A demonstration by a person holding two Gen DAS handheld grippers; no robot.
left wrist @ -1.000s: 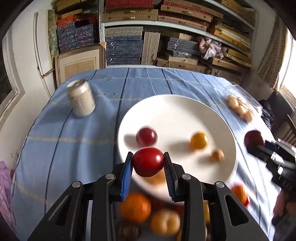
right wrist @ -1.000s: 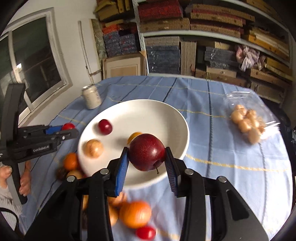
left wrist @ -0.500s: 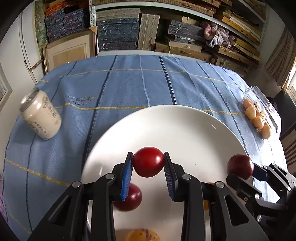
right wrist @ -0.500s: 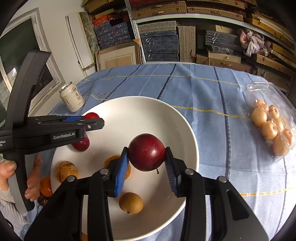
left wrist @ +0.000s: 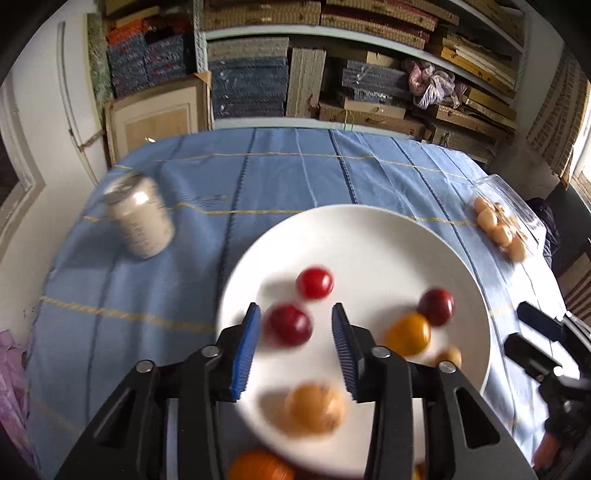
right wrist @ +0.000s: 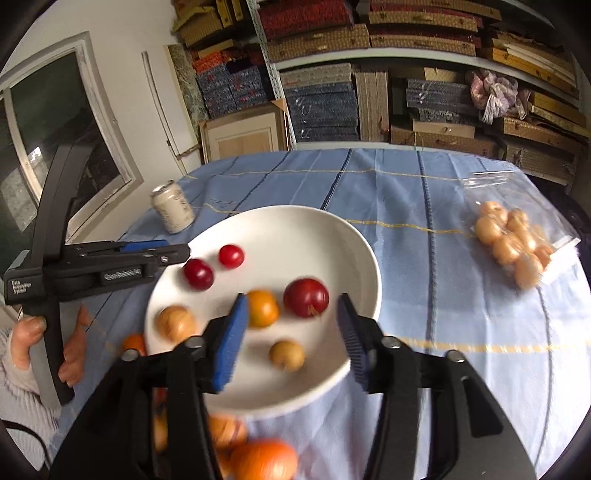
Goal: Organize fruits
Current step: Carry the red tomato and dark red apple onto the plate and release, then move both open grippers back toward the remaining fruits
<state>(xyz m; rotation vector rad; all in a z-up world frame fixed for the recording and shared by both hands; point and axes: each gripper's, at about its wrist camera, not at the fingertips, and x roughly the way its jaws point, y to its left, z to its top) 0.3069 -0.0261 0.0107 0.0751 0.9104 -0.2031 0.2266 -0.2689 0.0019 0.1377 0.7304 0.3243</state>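
We are opening both jaws, pads gripping nothing: left gripper framing a dark red plum, right gripper a larger red plum, both sitting loose on the white round plate, gathering fruits there.

Stacked shelves, white wall, window

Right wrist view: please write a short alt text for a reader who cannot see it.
The right tongs are opening, empty, above a white plate holding six small fruits, among them a dark red plum and an orange fruit. The left tongs reach the plate's left rim; a can and bagged fruit lie on the blue tablecloth.
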